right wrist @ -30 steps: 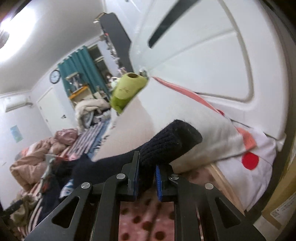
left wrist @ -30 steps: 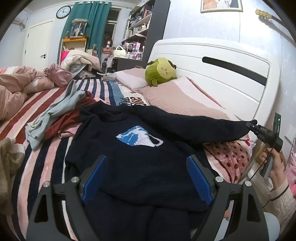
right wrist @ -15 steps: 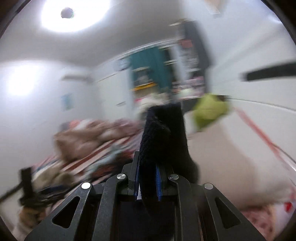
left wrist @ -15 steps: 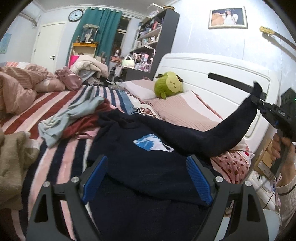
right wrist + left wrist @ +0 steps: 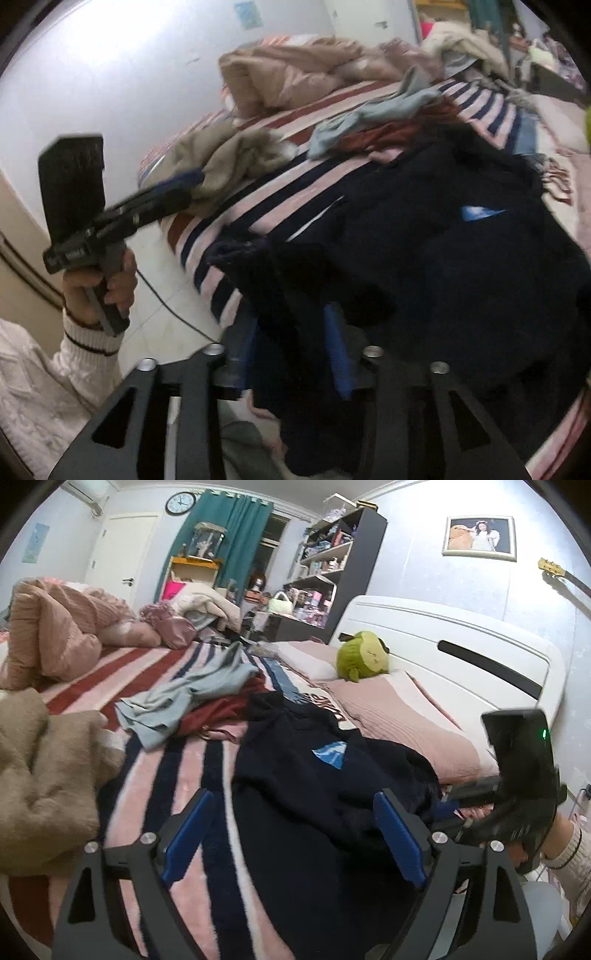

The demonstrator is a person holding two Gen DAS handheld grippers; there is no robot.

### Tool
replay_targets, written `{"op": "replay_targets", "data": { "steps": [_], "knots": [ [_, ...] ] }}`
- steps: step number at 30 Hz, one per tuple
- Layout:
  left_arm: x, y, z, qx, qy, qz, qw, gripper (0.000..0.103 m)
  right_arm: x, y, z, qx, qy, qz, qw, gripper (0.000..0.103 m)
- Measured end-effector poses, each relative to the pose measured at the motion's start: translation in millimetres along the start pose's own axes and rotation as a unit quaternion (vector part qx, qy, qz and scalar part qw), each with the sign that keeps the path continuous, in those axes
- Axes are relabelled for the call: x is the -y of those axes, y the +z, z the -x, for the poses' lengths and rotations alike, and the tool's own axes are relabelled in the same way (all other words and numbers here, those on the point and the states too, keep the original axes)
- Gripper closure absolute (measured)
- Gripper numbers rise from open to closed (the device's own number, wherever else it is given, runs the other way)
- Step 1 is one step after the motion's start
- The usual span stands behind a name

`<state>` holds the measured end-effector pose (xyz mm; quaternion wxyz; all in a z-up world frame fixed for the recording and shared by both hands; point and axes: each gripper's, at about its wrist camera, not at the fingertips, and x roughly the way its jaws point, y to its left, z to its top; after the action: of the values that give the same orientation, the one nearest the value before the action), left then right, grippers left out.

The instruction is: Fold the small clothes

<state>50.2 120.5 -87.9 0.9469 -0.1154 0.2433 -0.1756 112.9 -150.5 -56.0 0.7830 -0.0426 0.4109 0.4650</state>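
A dark navy sweater [image 5: 295,775] with a blue-and-white chest patch [image 5: 330,757] lies on the striped bed cover [image 5: 177,775]. Its right sleeve now lies folded over the body. My left gripper [image 5: 293,834] hovers wide open over the sweater's lower part, with nothing pinched. In the right wrist view my right gripper [image 5: 291,343] points down at the sweater [image 5: 443,258]. Its jaws are opening, and dark sleeve cloth still hangs loosely between the blue pads [image 5: 336,350]. That view also shows the left gripper [image 5: 177,184] in a hand at the left. The right gripper [image 5: 454,797] shows at the left wrist view's right edge.
A tan fleece garment [image 5: 40,775] lies at the near left. Light blue [image 5: 184,698] and red [image 5: 221,712] clothes sit beyond the sweater. A pink duvet [image 5: 55,642] is heaped at the far left. A green plush [image 5: 364,657] and pink pillow [image 5: 399,716] lean on the white headboard [image 5: 461,650].
The right gripper carried the sleeve cuff from far out at the right, up and over, onto the sweater's body, and its jaws have parted. The left gripper slid sideways along the bed, staying open.
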Motion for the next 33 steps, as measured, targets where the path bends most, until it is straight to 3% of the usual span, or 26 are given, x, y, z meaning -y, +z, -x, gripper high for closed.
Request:
{"op": "replay_targets", "data": {
  "steps": [6,10,15,19,23,26,29,33],
  "knots": [
    [15.7,-7.0,-42.8,-0.039,-0.058,-0.002,0.9976,0.017,47.2,-10.5,67.3,0.074,-0.089,-0.079,0.990,0.051],
    [29.6,-15.7,-71.9,-0.067,-0.080,-0.008,0.9945,0.017,77.0,-28.1,96.5,0.094,-0.149,-0.123,0.977,0.050],
    [38.3,-26.0,-103.6,-0.100,-0.062,-0.006,0.9930,0.017,106.2,-38.1,93.6,0.074,-0.267,-0.109,0.955,0.040],
    [34.1,-12.0,-107.0,-0.086,-0.057,0.002,0.9946,0.017,130.6,-33.3,73.8,0.046,-0.322,-0.071,0.943,0.040],
    [24.6,12.9,-114.6,-0.070,-0.030,-0.010,0.9970,0.017,159.1,-20.8,50.6,0.000,-0.371,-0.037,0.928,0.041],
    [14.2,29.5,-122.5,-0.059,-0.024,-0.010,0.9979,0.017,186.9,-9.6,23.6,-0.047,-0.426,0.007,0.903,0.041],
    [4.0,37.1,-130.0,-0.058,-0.012,-0.009,0.9982,0.017,193.1,3.1,12.6,-0.042,-0.426,0.054,0.902,0.042],
    [-9.8,39.0,-145.9,-0.065,-0.003,0.000,0.9979,0.017,203.0,23.5,-9.6,-0.050,-0.387,0.085,0.917,0.042]
  ]
}}
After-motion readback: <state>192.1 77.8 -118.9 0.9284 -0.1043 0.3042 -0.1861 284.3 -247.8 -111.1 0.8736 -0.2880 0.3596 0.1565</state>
